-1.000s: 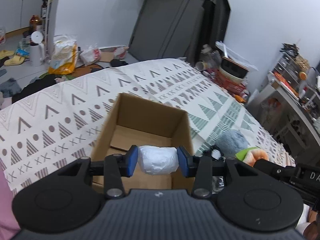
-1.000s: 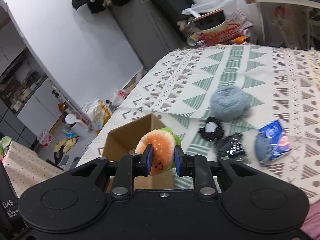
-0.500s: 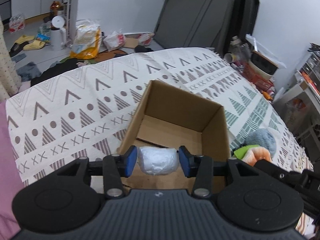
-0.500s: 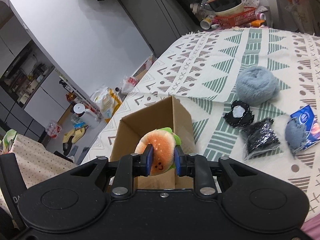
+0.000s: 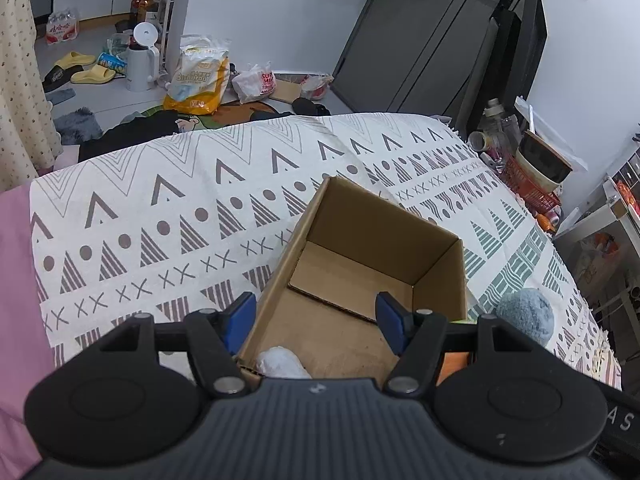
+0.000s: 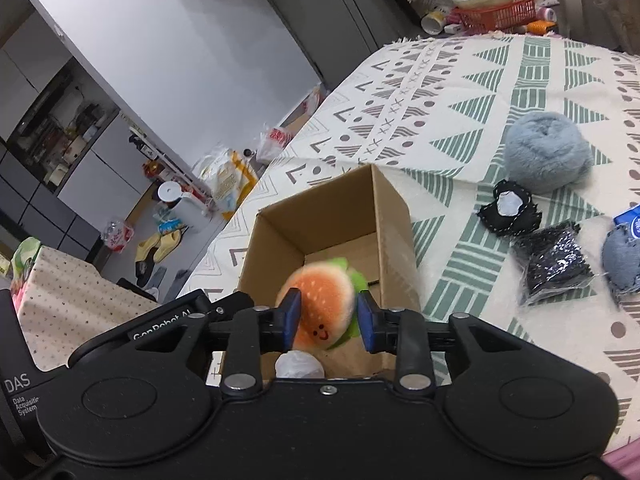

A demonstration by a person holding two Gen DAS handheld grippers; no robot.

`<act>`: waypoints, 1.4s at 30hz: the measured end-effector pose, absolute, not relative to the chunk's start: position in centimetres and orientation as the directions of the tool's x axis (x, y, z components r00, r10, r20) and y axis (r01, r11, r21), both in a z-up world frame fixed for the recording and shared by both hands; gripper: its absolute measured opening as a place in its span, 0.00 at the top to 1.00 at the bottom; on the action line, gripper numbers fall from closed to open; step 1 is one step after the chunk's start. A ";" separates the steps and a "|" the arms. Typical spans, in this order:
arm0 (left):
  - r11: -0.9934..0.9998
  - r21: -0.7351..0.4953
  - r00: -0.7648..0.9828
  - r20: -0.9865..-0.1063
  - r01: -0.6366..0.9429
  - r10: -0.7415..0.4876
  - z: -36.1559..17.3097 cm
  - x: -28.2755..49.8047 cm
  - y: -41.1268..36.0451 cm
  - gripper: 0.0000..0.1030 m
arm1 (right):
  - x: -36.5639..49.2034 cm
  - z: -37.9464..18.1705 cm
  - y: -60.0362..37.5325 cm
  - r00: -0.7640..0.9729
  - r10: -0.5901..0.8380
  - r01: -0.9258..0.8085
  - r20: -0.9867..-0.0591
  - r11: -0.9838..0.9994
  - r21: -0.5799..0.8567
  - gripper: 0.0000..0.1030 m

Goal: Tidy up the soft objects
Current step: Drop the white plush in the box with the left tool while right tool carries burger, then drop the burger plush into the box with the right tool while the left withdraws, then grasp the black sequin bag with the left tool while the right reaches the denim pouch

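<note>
White wrapped bundle (image 5: 282, 362) lies on the floor of the cardboard box (image 5: 440, 264), released; left tool (image 5: 316, 322) just opened, jaws wide, nothing between them; burger plush (image 6: 320, 312) hangs blurred over the box between the right tool's (image 6: 329, 322) just-opening jaws, contact unclear; grey pompom (image 6: 546, 154) and black packets (image 6: 554, 262) lie beside the box on the patterned bedspread (image 5: 180, 216).

A white lidded kettle (image 5: 141, 62) is seen on the floor beside 2 yellow slippers (image 5: 86, 68); a red plastic basket (image 6: 496, 12) is placed beyond the bed.
</note>
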State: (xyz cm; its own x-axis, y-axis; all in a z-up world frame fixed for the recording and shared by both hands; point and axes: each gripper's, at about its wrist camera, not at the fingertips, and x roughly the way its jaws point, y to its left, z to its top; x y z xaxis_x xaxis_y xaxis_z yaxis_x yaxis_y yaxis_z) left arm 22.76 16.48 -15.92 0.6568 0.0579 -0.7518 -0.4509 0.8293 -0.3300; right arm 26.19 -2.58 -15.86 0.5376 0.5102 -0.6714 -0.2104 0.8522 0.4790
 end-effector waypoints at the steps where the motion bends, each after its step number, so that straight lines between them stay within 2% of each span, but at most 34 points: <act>1: 0.831 -0.329 0.657 -0.752 -0.449 0.057 -15.9 22.7 16.4 0.37 | 26.1 -15.8 -2.7 0.537 0.511 -0.213 -0.671 0.852 0.478 0.67; 4: 0.833 -0.321 0.653 -0.755 -0.451 0.062 -16.0 22.7 16.3 0.34 | 25.7 -15.4 -3.7 0.552 0.497 -0.214 -0.670 0.861 0.463 0.58; 8: 0.840 -0.314 0.654 -0.754 -0.442 0.063 -16.0 22.8 15.8 0.28 | 25.3 -15.0 -5.6 0.569 0.472 -0.203 -0.674 0.874 0.441 0.55; 15: 0.889 -0.274 0.679 -0.732 -0.368 0.055 -15.2 22.9 13.1 0.17 | 24.5 -14.3 -10.4 0.613 0.406 -0.160 -0.678 0.904 0.397 0.43; 18: 0.903 -0.264 0.684 -0.728 -0.339 0.044 -14.8 22.8 12.1 0.12 | 24.2 -14.0 -12.3 0.628 0.383 -0.145 -0.678 0.913 0.381 0.32; 19: 0.907 -0.261 0.687 -0.725 -0.332 0.043 -14.6 22.8 11.7 0.11 | 24.1 -13.9 -12.9 0.633 0.376 -0.140 -0.676 0.915 0.378 0.27; 28: 0.930 -0.232 0.717 -0.695 -0.286 0.047 -13.5 22.5 9.0 0.09 | 23.0 -13.1 -17.8 0.675 0.326 -0.134 -0.662 0.937 0.324 0.09; 30: 0.934 -0.233 0.723 -0.690 -0.270 0.037 -13.3 22.5 8.4 0.03 | 22.9 -13.0 -18.8 0.682 0.318 -0.138 -0.658 0.940 0.312 0.06; 34: 0.946 -0.222 0.748 -0.663 -0.234 0.029 -12.4 22.7 6.9 0.00 | 22.8 -13.0 -20.9 0.691 0.319 -0.135 -0.648 0.939 0.317 0.04; 42: 0.955 -0.228 0.756 -0.655 -0.189 -0.006 -10.9 23.5 4.5 0.00 | 23.1 -13.2 -23.9 0.713 0.320 -0.128 -0.624 0.934 0.333 0.00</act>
State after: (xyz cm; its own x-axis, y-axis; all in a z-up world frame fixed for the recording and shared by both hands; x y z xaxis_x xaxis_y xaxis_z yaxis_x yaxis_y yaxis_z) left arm 23.54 4.51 -10.92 0.7556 -0.0062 -0.6550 -0.1895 0.9551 -0.2276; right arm 23.05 -23.95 -13.18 0.7134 0.3198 -0.6236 -0.1276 0.9342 0.3331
